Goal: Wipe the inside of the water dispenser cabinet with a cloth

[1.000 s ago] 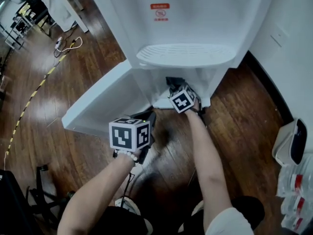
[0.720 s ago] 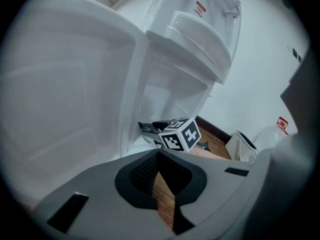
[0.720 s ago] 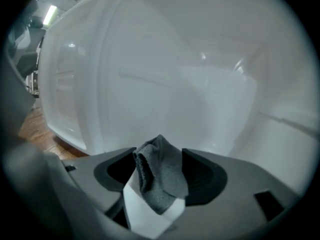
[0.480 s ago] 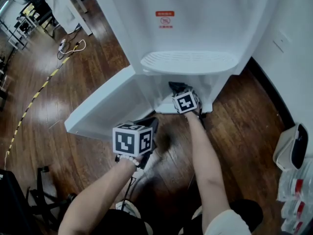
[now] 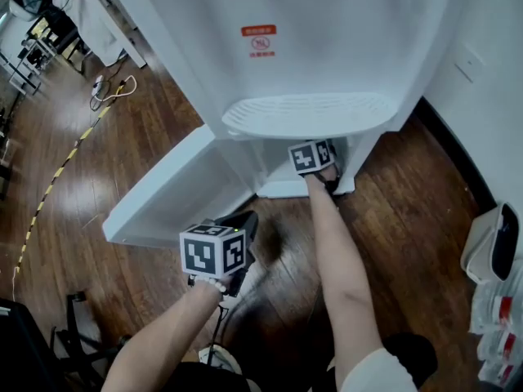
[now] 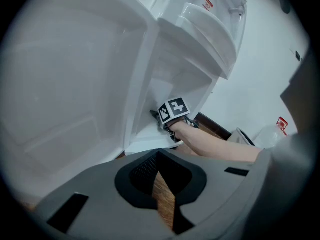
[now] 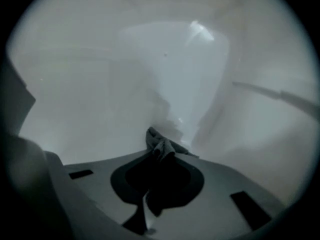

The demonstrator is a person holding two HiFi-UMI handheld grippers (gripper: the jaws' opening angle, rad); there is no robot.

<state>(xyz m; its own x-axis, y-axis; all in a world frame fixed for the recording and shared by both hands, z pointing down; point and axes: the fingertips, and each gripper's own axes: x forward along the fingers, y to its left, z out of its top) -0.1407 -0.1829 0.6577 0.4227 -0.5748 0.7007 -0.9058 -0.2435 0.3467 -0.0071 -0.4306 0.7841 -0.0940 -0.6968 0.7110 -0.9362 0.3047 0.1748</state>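
My right claw (image 7: 159,160) has just clenched on the cloth (image 7: 160,143), lower centre. I'd grip tight, pressing it flat along the cabinet wall (image 7: 100,84).

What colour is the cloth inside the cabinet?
Dark grey. The cloth shows best in the right gripper view, pinched in the right tongs.

Office-like workroom. Dark wooden floor (image 5: 417,202), white wall (image 5: 490,96) with socket (image 5: 468,60), tall white water dispenser (image 5: 327,23) standing against it. Far corner: chairs (image 5: 37,37), loose cables (image 5: 106,86) on floor, yellow-black striped tape (image 5: 49,188) across boards.
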